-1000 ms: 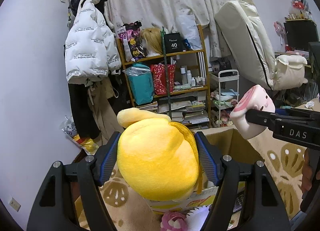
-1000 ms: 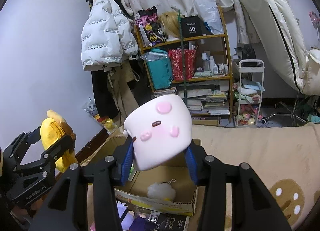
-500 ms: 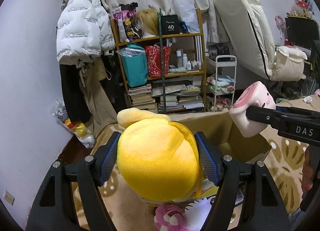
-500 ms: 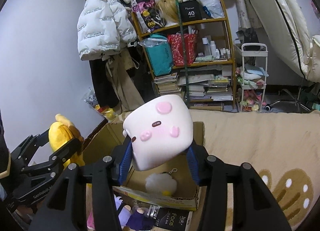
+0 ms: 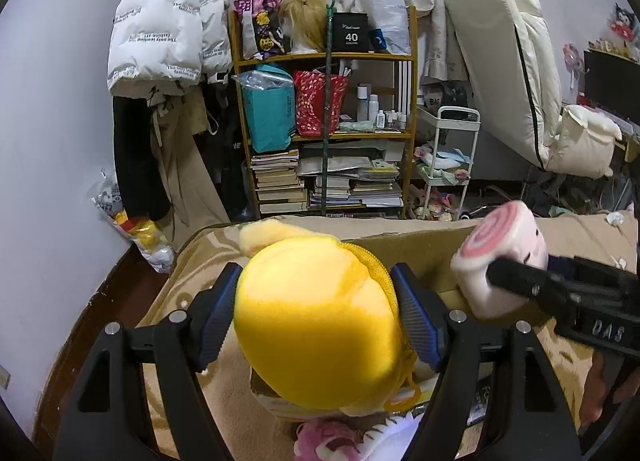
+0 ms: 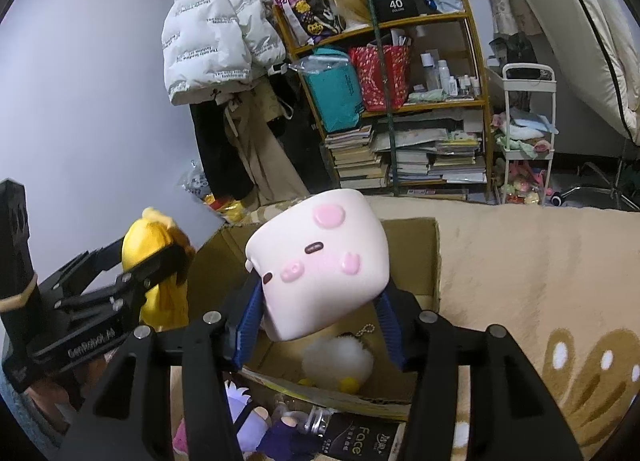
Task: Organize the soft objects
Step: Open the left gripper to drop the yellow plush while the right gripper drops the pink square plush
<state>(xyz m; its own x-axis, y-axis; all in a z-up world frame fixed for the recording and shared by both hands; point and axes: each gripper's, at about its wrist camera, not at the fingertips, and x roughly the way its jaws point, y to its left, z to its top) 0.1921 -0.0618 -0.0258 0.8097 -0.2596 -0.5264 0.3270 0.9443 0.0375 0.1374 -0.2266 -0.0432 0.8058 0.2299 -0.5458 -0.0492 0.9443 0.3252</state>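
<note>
Cluttered bedroom — mattress (image 5: 508,61), bookshelf (image 5: 324,133)

Pink plush (image 5: 320,441) cut by bottom edge — box (image 6: 408,245) floor mostly hidden (behind toys).

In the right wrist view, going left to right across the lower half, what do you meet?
Left claw with the yellow plush toy between its fingers → pale pink cube-shaped plush with a pink face between the right claw's fingers, over the open brown cardboard box → beige fleece blanket with brown paw prints.
</note>
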